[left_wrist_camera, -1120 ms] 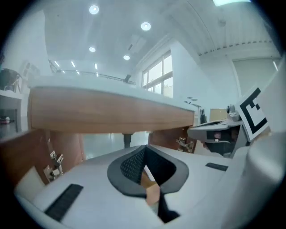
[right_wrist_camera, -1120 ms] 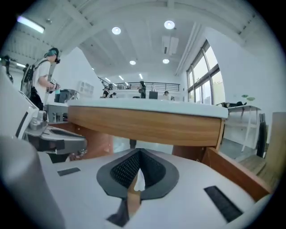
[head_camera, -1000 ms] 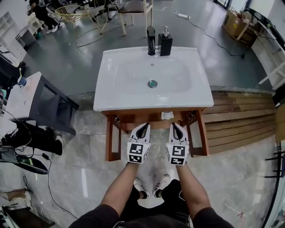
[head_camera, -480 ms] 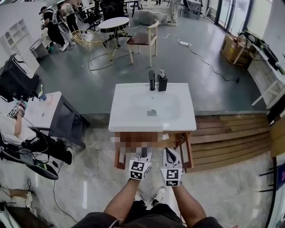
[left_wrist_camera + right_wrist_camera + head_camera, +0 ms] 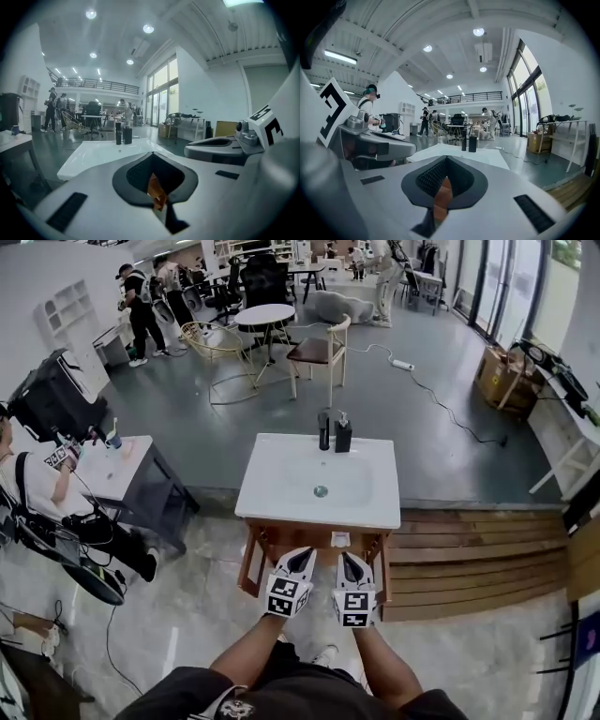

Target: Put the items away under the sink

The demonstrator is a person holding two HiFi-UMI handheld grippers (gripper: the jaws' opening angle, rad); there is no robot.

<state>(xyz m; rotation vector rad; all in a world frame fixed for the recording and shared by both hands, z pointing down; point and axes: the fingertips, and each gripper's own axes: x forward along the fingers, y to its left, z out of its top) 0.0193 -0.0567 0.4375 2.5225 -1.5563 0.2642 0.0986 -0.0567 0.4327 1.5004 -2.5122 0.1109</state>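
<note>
The white sink point(image 5: 281, 502) sits on a wooden vanity point(image 5: 251, 563), with a black faucet point(image 5: 323, 430) and a black soap dispenser point(image 5: 343, 433) at its back rim. A small white item point(image 5: 340, 539) shows just under the basin's front edge. My left gripper point(image 5: 301, 560) and right gripper point(image 5: 349, 564) hang side by side in front of the vanity, pointing at it. Both are shut and hold nothing. In the left gripper view the left gripper point(image 5: 151, 154) aims over the sink point(image 5: 101, 152). In the right gripper view the right gripper point(image 5: 446, 158) does likewise.
A grey table point(image 5: 141, 486) with small things on it stands to the left, with a seated person point(image 5: 37, 493) beside it. Wooden decking point(image 5: 469, 554) runs to the right of the vanity. Chairs point(image 5: 319, 352), a round table and standing people are farther back.
The view has pulled up and back, so the sink looks smaller and farther away. Both grippers have risen together from the vanity's opening and stay shut and side by side.
</note>
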